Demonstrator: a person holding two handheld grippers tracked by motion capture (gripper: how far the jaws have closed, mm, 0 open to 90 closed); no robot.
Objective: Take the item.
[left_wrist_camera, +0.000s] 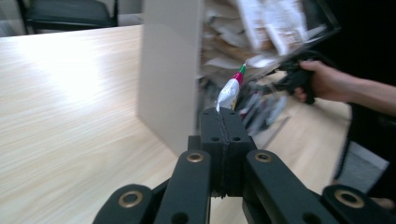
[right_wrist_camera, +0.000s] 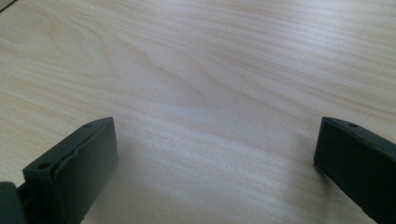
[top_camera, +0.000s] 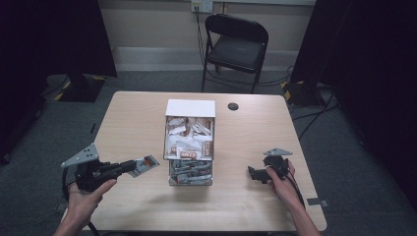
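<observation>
One sachet [top_camera: 144, 164] in left tongs [top_camera: 132, 167] points toward the organizer [top_camera: 190, 147].

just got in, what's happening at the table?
A person works two handheld grippers at a wooden table. The left gripper is shut on a small sachet, held just left of a tiered clear organizer full of sachets. In the left gripper view the sachet sticks up from closed jaws, with the organizer's side close ahead. The right gripper sits low over bare table to the organizer's right, jaws wide open and holding nothing.
</observation>
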